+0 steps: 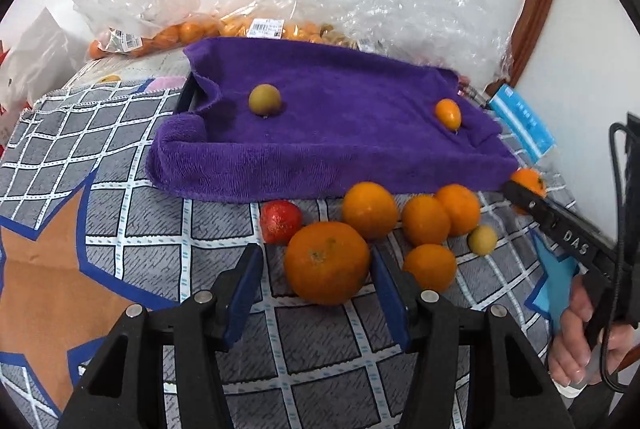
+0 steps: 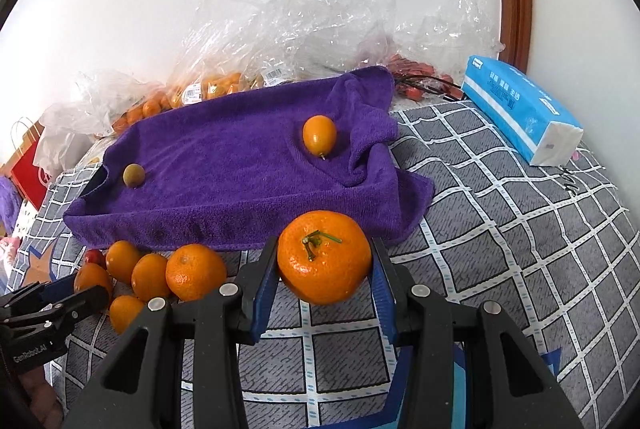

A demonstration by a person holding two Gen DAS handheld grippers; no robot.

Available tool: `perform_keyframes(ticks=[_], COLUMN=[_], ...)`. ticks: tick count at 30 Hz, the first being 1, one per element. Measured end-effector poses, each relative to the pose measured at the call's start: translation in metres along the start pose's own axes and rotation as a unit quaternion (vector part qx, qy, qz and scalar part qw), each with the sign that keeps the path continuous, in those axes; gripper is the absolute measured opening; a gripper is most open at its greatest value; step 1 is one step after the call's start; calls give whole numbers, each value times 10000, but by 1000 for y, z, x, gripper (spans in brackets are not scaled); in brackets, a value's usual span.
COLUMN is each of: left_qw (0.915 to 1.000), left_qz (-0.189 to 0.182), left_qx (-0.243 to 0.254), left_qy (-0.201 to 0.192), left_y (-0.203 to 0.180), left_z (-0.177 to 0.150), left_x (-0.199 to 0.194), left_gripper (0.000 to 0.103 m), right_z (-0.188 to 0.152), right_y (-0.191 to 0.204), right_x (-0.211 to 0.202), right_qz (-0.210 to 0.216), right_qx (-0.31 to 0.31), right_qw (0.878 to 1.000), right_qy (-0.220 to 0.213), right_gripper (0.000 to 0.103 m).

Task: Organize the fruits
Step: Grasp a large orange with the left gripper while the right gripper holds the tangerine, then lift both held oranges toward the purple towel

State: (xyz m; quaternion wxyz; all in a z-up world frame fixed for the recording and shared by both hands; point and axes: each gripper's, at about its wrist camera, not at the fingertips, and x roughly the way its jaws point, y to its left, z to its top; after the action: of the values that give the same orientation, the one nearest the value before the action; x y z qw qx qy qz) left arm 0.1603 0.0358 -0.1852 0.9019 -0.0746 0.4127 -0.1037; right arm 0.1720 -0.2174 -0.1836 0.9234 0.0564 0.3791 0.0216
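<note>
**Inspector:** On the grey checked cover [image 2: 500, 213], just before the purple towel-lined tray [image 2: 224, 157], two grasps are noted. The right gripper [image 2: 325, 269] is pinched on a stemmed mandarin [image 2: 324, 257], which is held clear of the cover. The left gripper [image 1: 316, 269] is set around a large orange [image 1: 327, 261]; its jaws are partly spread, the right pad apparently touching the peel and a gap left at the other, so no firm grip is recorded.

**Assistant:** Which step is judged to be in hand?

**Inspector:** Transfer of loose fruit to the tray. The held mandarin is judged ready to be carried over the towel's front edge and released; the left jaws must first be closed fully.

**Assistant:** And the containers?

**Inspector:** Two fruits are found in the tray: a greenish round fruit [image 1: 264, 100] toward the left, a small oval orange fruit [image 2: 319, 135] toward the right. Several mandarins and a red fruit [image 1: 280, 221] are left outside. Bagged citrus [image 2: 208, 89] is seen behind.
</note>
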Motion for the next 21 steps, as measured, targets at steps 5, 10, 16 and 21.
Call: perform_keyframes(ticks=[5,10,16,21], left_qw=[9991,9977,9968,9959], left_qz=[-381,-465,-468,-487], left_qx=[-146,-282,-291,-416], left_qy=[-110,-410,-585,-643], left_y=[7,12,13,17], left_z=[0,-4,-4,-3], left_x=[-4,-15,-22,-22], left_gripper=[40,40,40,40], right_z=[-1,-2,-3,-4], right_y=[4,10,15,13], right_x=[-3,-10,-17,-18], right_qz=[20,49,85,246], right_qx=[-99,-221,-338,-308], right_qw=[9999,9994,9984,9981], right_qy=[-84,-265,-453,-477], right_gripper=[43,43,43,43])
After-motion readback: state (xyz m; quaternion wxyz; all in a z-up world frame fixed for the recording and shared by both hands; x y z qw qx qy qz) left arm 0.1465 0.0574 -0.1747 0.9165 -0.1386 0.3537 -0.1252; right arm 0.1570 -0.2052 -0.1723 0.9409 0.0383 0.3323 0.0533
